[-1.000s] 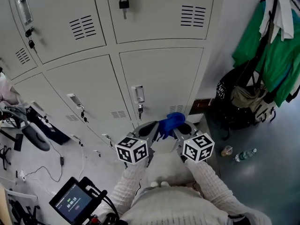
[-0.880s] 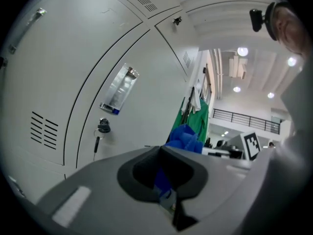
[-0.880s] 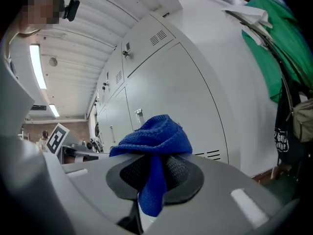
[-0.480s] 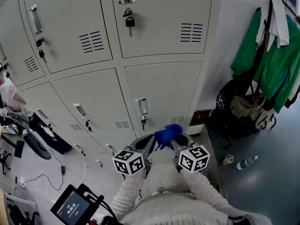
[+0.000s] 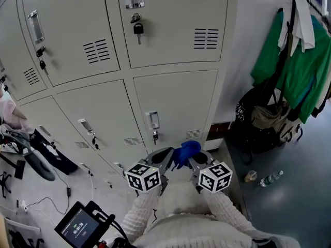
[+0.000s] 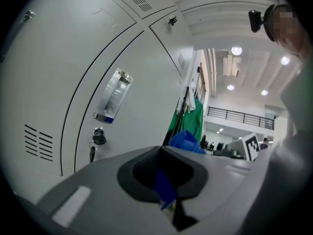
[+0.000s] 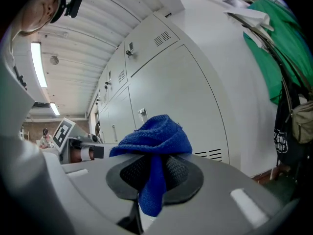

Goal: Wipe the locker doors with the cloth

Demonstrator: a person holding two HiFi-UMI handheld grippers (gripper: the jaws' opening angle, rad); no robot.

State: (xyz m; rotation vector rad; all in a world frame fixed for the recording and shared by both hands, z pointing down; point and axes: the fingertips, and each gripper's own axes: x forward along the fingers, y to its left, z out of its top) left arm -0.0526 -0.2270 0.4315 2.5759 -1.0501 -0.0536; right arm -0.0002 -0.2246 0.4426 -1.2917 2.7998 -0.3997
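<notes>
Pale grey lockers (image 5: 170, 45) fill the wall in two rows of vented doors, standing on a dark grey floor (image 5: 305, 190). A padlock (image 5: 138, 30) hangs on the upper right door, and the lower right door (image 5: 176, 102) carries a small metal latch (image 5: 152, 120) with a key below it. Green clothes (image 5: 297, 71) hang at the right above a black bag (image 5: 258, 123), and a bottle (image 5: 270, 179) lies on the floor nearby. Cables trail at the lower left, where a small lit screen (image 5: 78, 225) sits. Low in front of the lower right door, the left gripper (image 5: 164, 158) and right gripper (image 5: 195, 159) are held side by side, each clenched on one end of a blue cloth (image 5: 185, 152) that bunches up between them. The cloth is near the door, and the gripper views show it held off the metal rather than pressed to it. Only the head view shows the floor, bottle and screen. The left gripper view alone shows a thin blue strip pinched between its closed jaws, the latch close at the left, and a bright hall with a railing (image 6: 239, 116) and ceiling lights (image 6: 236, 50). The right gripper view alone shows the knit of the cloth heaped over its jaws, a fold hanging down between them, and the lockers running away under a long strip light (image 7: 38, 62).
</notes>
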